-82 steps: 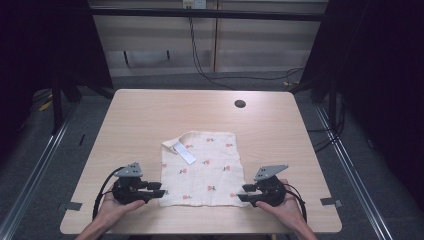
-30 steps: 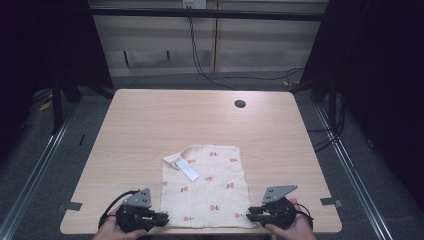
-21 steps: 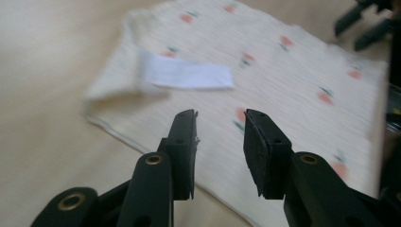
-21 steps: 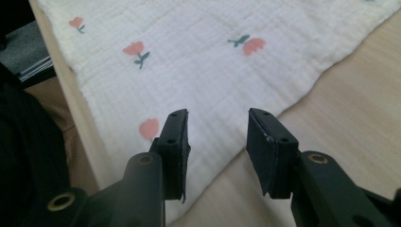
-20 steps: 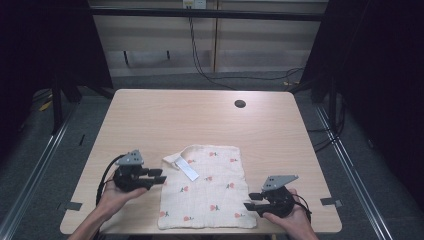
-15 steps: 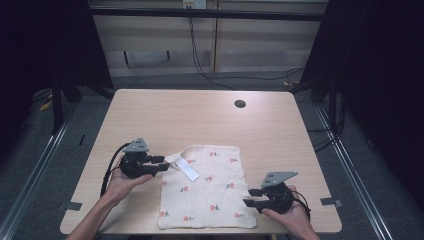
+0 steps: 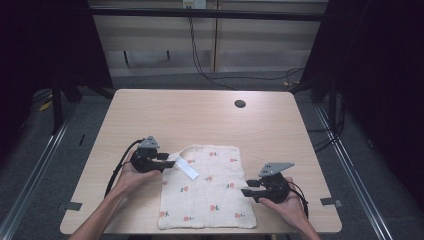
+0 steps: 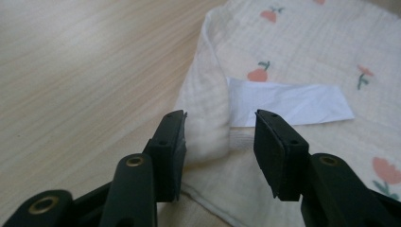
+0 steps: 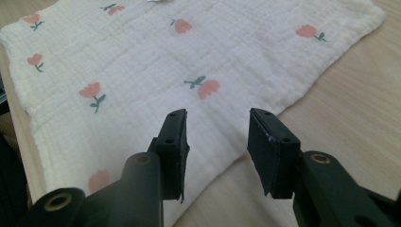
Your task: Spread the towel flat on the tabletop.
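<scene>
A cream cloth (image 7: pixel 210 200) printed with red tulips lies flat near the table's front edge. Its far-left corner (image 8: pixel 205 109) is folded over beside a white label (image 7: pixel 186 168) (image 8: pixel 288 99). My left gripper (image 7: pixel 170 161) (image 8: pixel 220 130) is at that corner. Its jaws have just been opening and stand open, with the folded corner lying between them. My right gripper (image 7: pixel 246 188) (image 9: pixel 215 125) hovers at the cloth's (image 9: pixel 142 61) right edge. Its jaws have also just been opening and are open over the hem, gripping nothing.
The light wooden table (image 7: pixel 175 115) has a round cable hole (image 7: pixel 240 104) at the far right. Tape marks (image 7: pixel 73 205) (image 7: pixel 329 201) sit near both front corners. The cloth's near hem reaches almost to the front edge. Cables lie on the floor behind.
Both grippers let go of the cloth's near corners. The left one travelled away from me to the folded far-left corner; the right one shifted slightly up along the right edge. The cloth stayed put.
</scene>
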A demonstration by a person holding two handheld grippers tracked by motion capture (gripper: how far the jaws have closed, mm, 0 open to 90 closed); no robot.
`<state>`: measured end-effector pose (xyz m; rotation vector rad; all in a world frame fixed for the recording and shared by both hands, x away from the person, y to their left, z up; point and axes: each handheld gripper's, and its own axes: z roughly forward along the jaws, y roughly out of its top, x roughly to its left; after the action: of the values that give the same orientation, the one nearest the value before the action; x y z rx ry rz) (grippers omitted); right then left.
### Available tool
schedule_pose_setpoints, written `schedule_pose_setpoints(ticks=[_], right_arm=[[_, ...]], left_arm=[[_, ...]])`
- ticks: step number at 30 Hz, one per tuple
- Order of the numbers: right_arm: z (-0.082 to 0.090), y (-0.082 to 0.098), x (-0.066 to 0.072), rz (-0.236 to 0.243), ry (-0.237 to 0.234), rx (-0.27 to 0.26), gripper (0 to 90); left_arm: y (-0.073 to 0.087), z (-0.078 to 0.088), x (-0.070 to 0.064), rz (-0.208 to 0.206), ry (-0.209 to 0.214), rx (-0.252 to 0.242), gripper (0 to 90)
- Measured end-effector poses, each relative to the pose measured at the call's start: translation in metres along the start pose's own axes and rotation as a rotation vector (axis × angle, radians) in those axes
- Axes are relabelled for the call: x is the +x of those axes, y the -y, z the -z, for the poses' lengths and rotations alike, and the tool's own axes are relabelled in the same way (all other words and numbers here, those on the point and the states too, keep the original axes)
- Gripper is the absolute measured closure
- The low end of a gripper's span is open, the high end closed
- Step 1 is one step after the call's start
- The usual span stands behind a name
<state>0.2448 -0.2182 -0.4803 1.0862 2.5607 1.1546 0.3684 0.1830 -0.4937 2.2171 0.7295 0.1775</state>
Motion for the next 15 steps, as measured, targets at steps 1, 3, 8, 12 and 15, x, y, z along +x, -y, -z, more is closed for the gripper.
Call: schedule_pose_setpoints(ticks=[1, 3, 8, 12, 15], right_arm=[[0.000, 0.000, 0.000, -0.002, 0.001, 0.001, 58.2], [0.001, 0.001, -0.002, 0.000, 0.003, 0.001, 58.0], [0.002, 0.002, -0.005, -0.002, 0.006, 0.001, 58.0], [0.003, 0.002, -0.006, -0.009, 0.010, 0.003, 58.0], [0.002, 0.001, -0.010, -0.012, 0.013, 0.004, 58.1]], left_arm=[[-0.001, -0.001, 0.000, -0.016, -0.023, -0.002, 56.5], [-0.003, -0.003, 0.000, -0.021, -0.055, 0.004, 64.5], [-0.005, -0.002, 0.007, 0.002, -0.076, -0.026, 87.3], [-0.004, 0.003, 0.023, 0.103, -0.073, -0.086, 80.5], [0.000, 0.007, 0.032, 0.152, -0.074, -0.098, 75.1]])
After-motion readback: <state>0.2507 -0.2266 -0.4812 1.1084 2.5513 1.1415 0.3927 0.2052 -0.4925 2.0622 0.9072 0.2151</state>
